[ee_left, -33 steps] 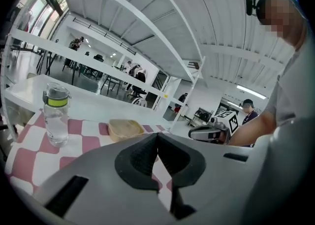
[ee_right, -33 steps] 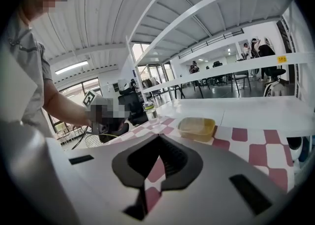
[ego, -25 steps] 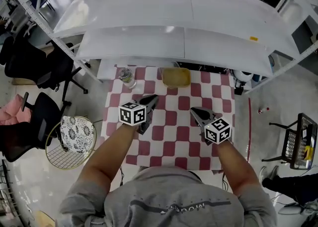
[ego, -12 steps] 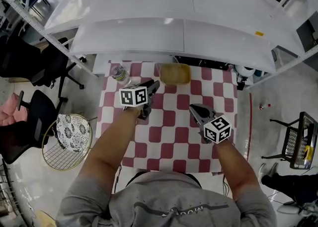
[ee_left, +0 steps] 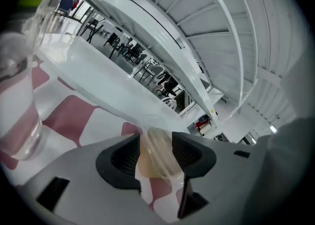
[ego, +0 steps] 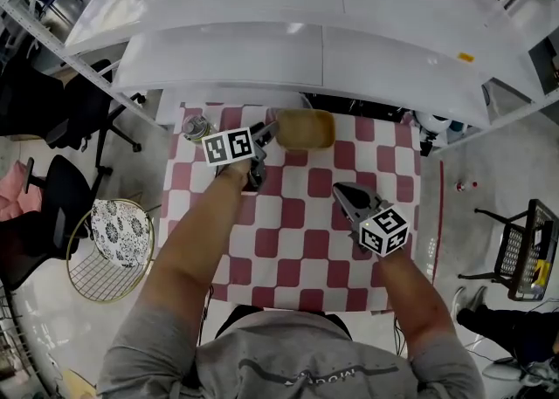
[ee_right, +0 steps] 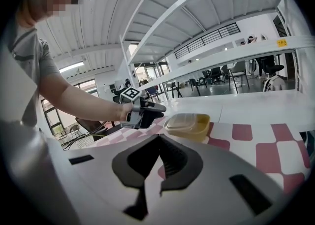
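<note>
My left tool [ego: 269, 131] grasps the yellow container [ego: 310, 129] by its corner, at 12 o'clock on the checkered counter [ego: 297, 240]. My right tool [ego: 338, 189] is clenched and empty.

Bright, even and daylight-white in all three views, with a ceiling strip lamp [ee_right: 74, 66] lit in the right gripper view, pale glare off the shelf [ego: 323, 4] in the head view, and only soft, faint shadows on the checked table [ego: 297, 240]. Heavy fisheye bowing of straight beams and a black round vignette at the edges of both gripper views. Soft and out of focus on the near bottle [ee_left: 17, 96] and the container [ee_left: 156, 154] in the left gripper view; sharp elsewhere.
</note>
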The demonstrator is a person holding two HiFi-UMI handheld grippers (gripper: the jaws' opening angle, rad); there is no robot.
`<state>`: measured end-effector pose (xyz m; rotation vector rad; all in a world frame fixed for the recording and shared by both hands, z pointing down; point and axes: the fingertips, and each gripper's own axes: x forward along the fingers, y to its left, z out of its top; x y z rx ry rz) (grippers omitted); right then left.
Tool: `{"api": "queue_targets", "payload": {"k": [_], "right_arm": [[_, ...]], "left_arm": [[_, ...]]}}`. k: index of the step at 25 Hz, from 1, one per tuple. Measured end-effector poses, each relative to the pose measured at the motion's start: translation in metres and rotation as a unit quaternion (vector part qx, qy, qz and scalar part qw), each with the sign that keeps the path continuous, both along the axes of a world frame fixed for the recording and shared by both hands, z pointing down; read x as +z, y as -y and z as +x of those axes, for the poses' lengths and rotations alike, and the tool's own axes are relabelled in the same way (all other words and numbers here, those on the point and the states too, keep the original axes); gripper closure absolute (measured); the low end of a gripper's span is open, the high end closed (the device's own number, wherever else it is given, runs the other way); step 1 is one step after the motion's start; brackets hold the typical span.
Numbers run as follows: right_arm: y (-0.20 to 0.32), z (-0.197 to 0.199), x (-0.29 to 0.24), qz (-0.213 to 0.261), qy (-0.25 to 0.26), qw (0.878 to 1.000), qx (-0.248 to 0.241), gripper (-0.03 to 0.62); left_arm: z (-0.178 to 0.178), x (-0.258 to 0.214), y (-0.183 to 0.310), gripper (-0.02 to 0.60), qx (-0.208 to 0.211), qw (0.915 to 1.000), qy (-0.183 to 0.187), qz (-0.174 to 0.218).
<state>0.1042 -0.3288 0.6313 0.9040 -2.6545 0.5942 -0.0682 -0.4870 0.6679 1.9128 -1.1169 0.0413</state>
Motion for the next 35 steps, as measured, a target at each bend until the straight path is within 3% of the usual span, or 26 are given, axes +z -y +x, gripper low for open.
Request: {"api": "queue_targets", "payload": {"k": [10, 20, 25, 31, 35], "right_arm": [[-0.004, 0.001, 0.007, 0.0, 0.007, 1.0, -0.005, 0.568], [-0.007, 0.009, 0.012, -0.002, 0.007, 1.0, -0.005, 0.568], [-0.008, 0.011, 0.015, -0.006, 0.005, 1.0, -0.003, 0.568], [-0.008, 0.015, 0.018, -0.009, 0.005, 1.0, -0.002, 0.568], [-0.011, 0.009, 0.017, -0.01, 0.004, 1.0, -0.004, 0.568]], "left_arm": [[-0.001, 0.019, 0.026, 0.37, -0.027, 0.9976, -0.053, -0.035], [0.007, 0.031, 0.041, 0.367, -0.026, 0.9961, -0.069, -0.05], [0.007, 0.038, 0.043, 0.368, -0.022, 0.9963, -0.059, -0.058], [0.008, 0.026, 0.051, 0.489, -0.031, 0.9971, -0.06, -0.035], [0.001, 0.009, 0.051, 0.527, -0.044, 0.9959, -0.077, -0.014]]}}
